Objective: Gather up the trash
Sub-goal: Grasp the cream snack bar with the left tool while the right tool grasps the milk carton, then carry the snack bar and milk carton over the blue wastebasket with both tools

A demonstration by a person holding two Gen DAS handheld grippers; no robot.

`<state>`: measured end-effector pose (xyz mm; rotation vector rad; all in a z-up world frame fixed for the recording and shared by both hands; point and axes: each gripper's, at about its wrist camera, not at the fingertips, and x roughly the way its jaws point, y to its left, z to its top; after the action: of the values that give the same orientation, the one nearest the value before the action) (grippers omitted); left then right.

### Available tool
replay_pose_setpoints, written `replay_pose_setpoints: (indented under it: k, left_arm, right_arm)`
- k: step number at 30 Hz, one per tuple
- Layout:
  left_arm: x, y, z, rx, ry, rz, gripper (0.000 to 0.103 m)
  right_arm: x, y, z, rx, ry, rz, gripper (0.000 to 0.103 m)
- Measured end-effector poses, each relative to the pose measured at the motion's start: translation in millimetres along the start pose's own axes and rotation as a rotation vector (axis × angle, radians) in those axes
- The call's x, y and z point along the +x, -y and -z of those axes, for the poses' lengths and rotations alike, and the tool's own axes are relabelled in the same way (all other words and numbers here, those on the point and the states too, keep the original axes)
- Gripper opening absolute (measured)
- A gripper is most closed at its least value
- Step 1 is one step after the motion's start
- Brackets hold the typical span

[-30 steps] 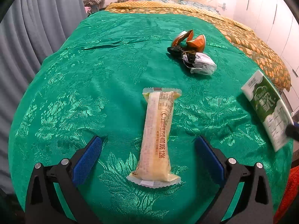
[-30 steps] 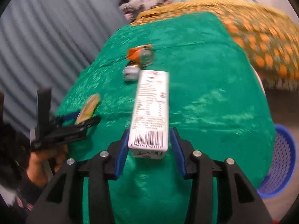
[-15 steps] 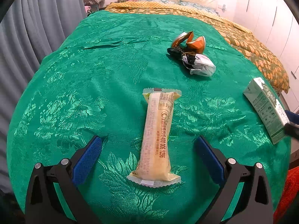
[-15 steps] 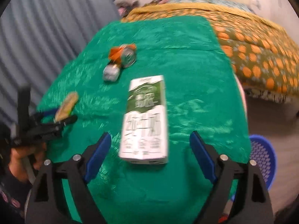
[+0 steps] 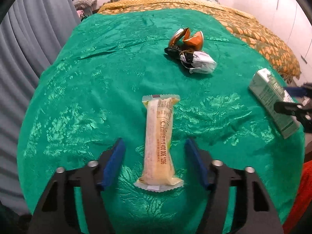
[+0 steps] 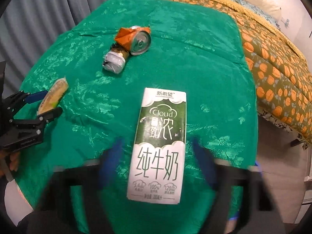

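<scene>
The left gripper (image 5: pixel 154 161) is held low over the green bedspread (image 5: pixel 97 89), and its jaws have just been closing around the yellowish snack wrapper (image 5: pixel 159 144), which lies flat between the blue pads with a gap seen on both sides, so nothing is gripped yet. The right gripper (image 6: pixel 158 161) is blurred (mid-motion); its jaws have just been closing too, with the green-and-white milk carton (image 6: pixel 159 146) lying between them near the bed's edge, and no pad contact can be made out. Further up the cover, a crushed orange can (image 6: pixel 136 39) is seen touching a crumpled white wrapper (image 6: pixel 115 63)
</scene>
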<state>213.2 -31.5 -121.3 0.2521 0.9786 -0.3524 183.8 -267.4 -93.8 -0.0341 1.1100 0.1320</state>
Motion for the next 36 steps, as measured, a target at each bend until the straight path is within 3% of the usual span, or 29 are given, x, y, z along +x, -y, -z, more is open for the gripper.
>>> replay_pose_setpoints:
  k: [1,6,11,18,28,36]
  left_arm:
    - [-1.7,-0.2,-0.2,-0.009,0.001,0.001,0.020]
    - [-22.7,7.4,4.1,-0.045,0.043,0.061,0.018]
    - [-48.9,45.0,6.9,-0.022,0.100,0.129,0.018]
    - [-67.3,109.5,-0.9,0.072,0.139,0.165,0.018]
    - [-58.8,231.2,-21.7,0.207,0.091,0.337,0.018]
    - [-26.1,340.7,-40.2,0.281,0.027,0.461,0.018]
  right_arm:
    - [-6.1,2.2,2.9,0.008,0.019,-0.010,0.050]
    - [-36.2,6.3,18.4,0.015,0.113,-0.062,0.050]
    - [-56.9,22.3,34.8,0.066,0.194,-0.141,0.050]
    - [-78.5,53.6,60.1,0.124,0.247,-0.165,0.050]
    - [-82.4,163.7,94.5,0.266,0.254,0.019,0.050]
    - [-57.4,256.0,129.9,0.390,0.202,0.148,0.050]
